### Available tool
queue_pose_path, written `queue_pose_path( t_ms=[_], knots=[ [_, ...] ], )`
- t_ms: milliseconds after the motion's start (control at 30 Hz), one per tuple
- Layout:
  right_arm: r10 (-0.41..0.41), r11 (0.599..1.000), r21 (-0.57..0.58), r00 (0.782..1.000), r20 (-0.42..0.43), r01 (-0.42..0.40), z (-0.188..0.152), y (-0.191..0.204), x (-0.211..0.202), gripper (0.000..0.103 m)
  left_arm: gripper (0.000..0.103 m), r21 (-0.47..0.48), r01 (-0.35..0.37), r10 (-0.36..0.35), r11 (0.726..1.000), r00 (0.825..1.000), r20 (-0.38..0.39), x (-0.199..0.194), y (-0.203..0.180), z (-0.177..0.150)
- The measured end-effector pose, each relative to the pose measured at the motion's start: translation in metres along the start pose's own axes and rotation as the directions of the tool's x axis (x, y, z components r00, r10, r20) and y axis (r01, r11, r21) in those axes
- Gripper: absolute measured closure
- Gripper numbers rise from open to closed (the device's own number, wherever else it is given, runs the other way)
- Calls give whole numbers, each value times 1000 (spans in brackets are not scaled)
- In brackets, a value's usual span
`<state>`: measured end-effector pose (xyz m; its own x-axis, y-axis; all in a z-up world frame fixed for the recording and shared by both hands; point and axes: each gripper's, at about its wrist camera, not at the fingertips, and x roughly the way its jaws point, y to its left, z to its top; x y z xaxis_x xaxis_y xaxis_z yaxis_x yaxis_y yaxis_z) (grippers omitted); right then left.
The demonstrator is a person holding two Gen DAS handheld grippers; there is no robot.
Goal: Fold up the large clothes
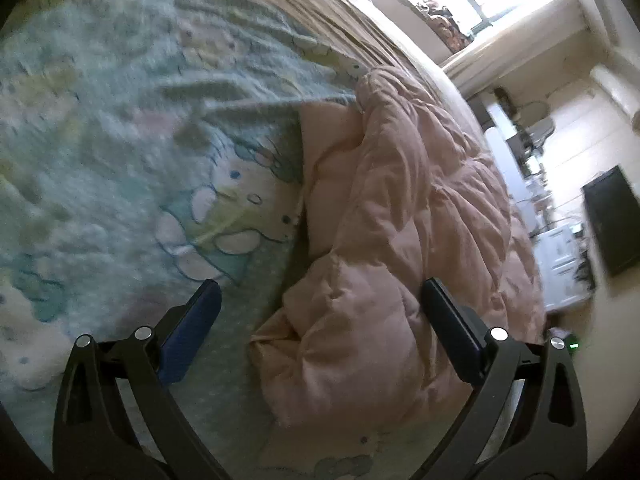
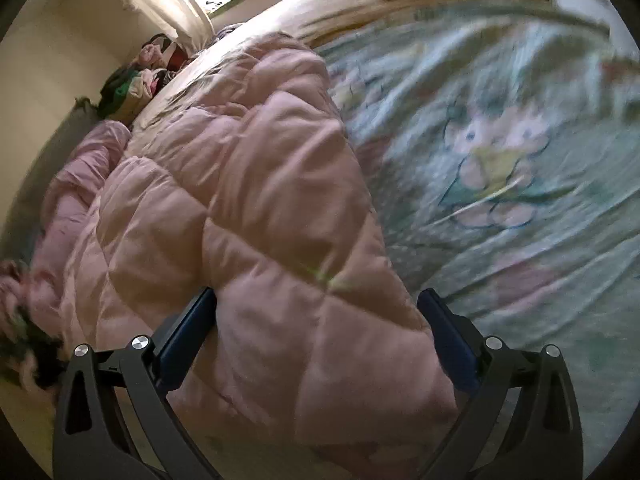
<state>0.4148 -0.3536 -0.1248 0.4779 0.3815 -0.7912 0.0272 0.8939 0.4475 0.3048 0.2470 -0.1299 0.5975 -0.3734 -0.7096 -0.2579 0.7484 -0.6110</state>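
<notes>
Left wrist view, left claw and right claw tilted down, wide open, empty, over pink padded coat

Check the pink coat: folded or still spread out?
Not neatly folded. The coat lies rumpled and bunched on the bedsheet, one end crumpled in folds.

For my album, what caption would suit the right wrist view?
Open right gripper poised over a pink quilted coat lying on a cartoon-print bedsheet.
</notes>
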Motion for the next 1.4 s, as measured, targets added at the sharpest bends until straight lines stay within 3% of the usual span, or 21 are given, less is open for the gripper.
queue_pose_path(
  t_ms=[233,333,400,467,500,600,667,767,967,1167,1300,1400],
  knots=[
    [97,995,28,995,-28,-97,13,-3,20,4,8,-52,125,-126,991,992,-17,28,-6,1],
    [103,995,19,995,-18,-102,15,3,22,7,8,-40,124,-124,991,992,7,35,-12,2],
    [114,993,10,993,-16,-114,16,8,18,21,10,-37,126,-126,991,992,12,34,-18,3],
    [91,996,-6,996,-11,-91,17,16,11,31,19,-4,111,-111,994,993,28,30,-28,4],
    [89,996,-22,996,-6,-90,17,20,7,44,29,21,104,-104,994,994,34,28,-33,5],
    [69,995,-75,997,16,-68,19,39,-8,59,43,81,64,-68,995,997,46,24,-51,10],
    [58,992,-113,998,35,-53,22,55,-16,64,54,112,72,-79,991,995,63,17,-60,15],
    [29,979,-202,997,66,-16,25,87,-31,68,55,161,115,-134,980,985,112,-4,-82,28],
    [120,952,-297,984,134,-76,27,145,-69,77,66,235,152,-182,960,977,114,-24,-106,28],
    [228,912,-387,953,198,-138,6,190,-109,83,69,298,121,-170,947,975,144,-49,-117,12],
    [295,866,-467,937,187,-179,-23,206,-138,88,69,350,88,-151,933,976,158,-78,-123,-10],
    [240,843,-527,953,187,-109,-46,216,-148,88,69,377,71,-138,923,978,154,-90,-126,-28]
  ],
)
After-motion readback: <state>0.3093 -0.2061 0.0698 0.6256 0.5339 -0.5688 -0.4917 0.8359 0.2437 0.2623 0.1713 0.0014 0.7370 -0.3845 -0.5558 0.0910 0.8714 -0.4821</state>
